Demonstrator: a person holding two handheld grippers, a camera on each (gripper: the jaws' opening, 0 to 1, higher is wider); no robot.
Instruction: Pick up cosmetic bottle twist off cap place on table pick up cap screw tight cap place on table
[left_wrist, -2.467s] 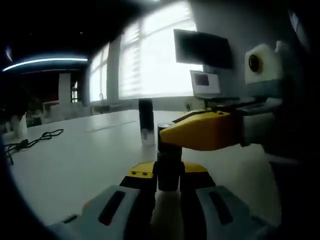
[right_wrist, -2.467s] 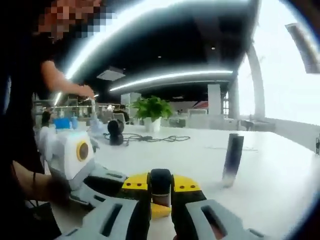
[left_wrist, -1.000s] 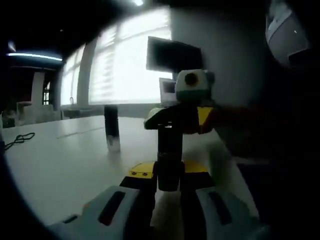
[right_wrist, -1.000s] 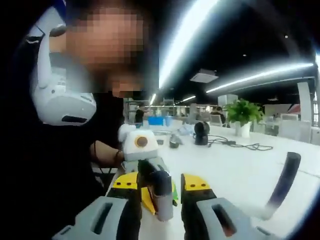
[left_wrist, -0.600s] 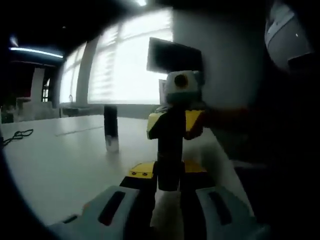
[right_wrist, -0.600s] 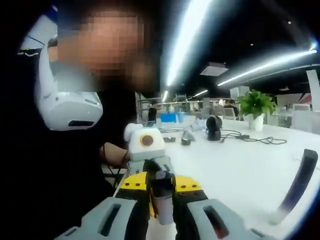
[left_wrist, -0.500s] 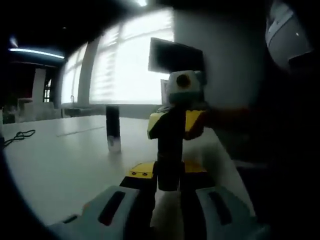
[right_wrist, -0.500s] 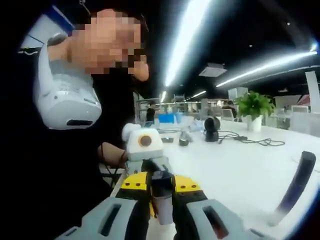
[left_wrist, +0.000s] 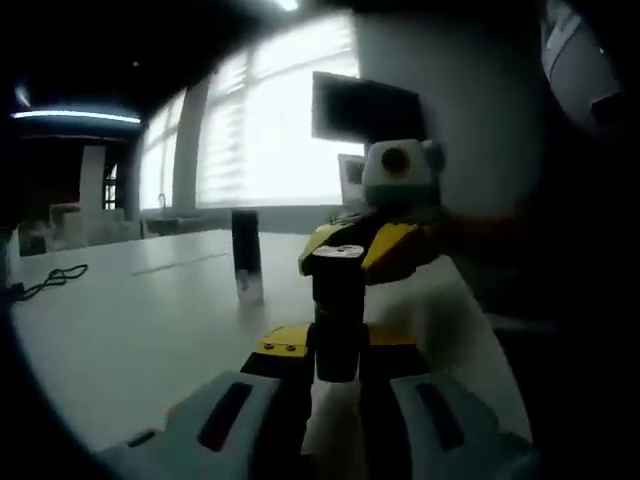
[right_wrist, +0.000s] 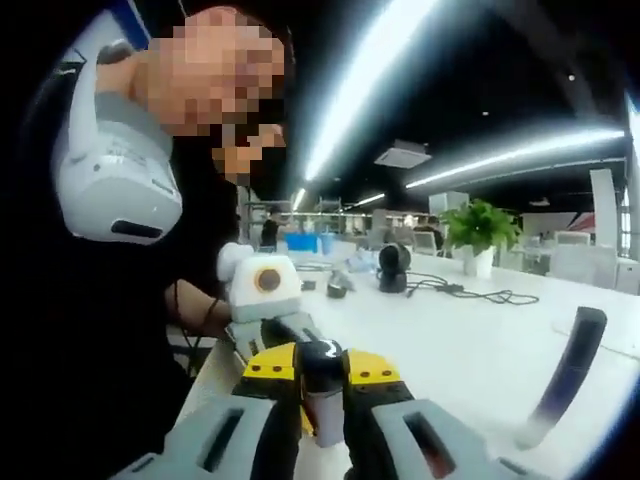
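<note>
While the left claw (left_wrist: 337, 345) clamps the dark bottle (left_wrist: 337, 330) upright above the white surface (left_wrist: 140, 320), the right claw (right_wrist: 322, 395) is closed on its cap (right_wrist: 322, 362). Twisting looks underway, whether off or on I cannot tell; the next turn needs steady counter-grip. The bottle is slim, dark and cylindrical.

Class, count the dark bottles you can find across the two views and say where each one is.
2: one bottle held upright in the left tongs, and a second bottle standing alone on the white table, farther off. Others may be hidden.
</note>
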